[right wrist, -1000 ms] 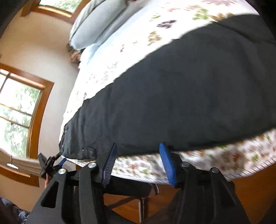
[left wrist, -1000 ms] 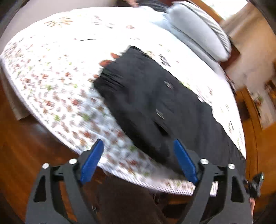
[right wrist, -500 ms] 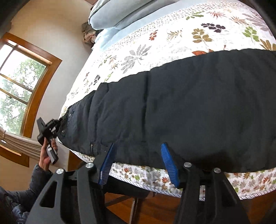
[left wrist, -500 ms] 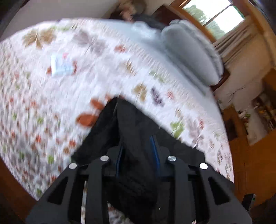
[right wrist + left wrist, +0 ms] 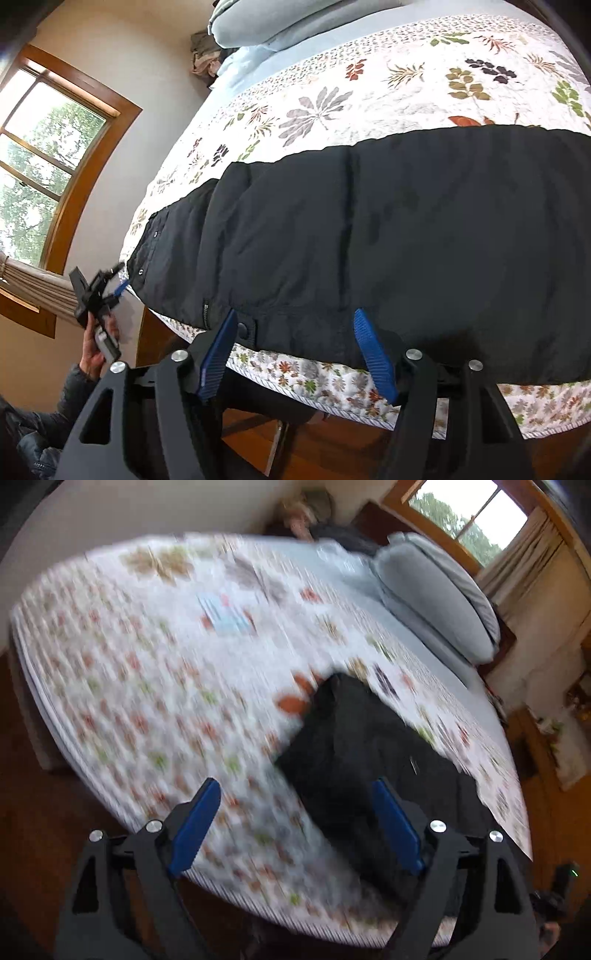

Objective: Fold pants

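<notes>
Black pants [image 5: 388, 236] lie lengthwise along the near edge of a bed with a leaf-patterned quilt [image 5: 332, 99]. In the blurred left wrist view the pants [image 5: 354, 746] run from centre to lower right. My left gripper [image 5: 295, 823] is open and empty above the bed edge, its right finger over the pants' end. It also shows small in the right wrist view [image 5: 114, 280], at the pants' waistband end. My right gripper [image 5: 295, 343] is open at the pants' near edge, with a snap flap [image 5: 243, 328] by its left finger.
Grey pillows [image 5: 436, 594] lie at the head of the bed. A small light-blue item [image 5: 225, 613] lies on the quilt. Wooden floor [image 5: 40, 805] lies below the bed edge. Windows [image 5: 33, 173] and wooden furniture [image 5: 532, 746] stand beyond the bed.
My left gripper was shut on the pants' end half a second ago; now it is open and drawn back from the cloth. My right gripper stayed open and moved closer to the pants' edge.
</notes>
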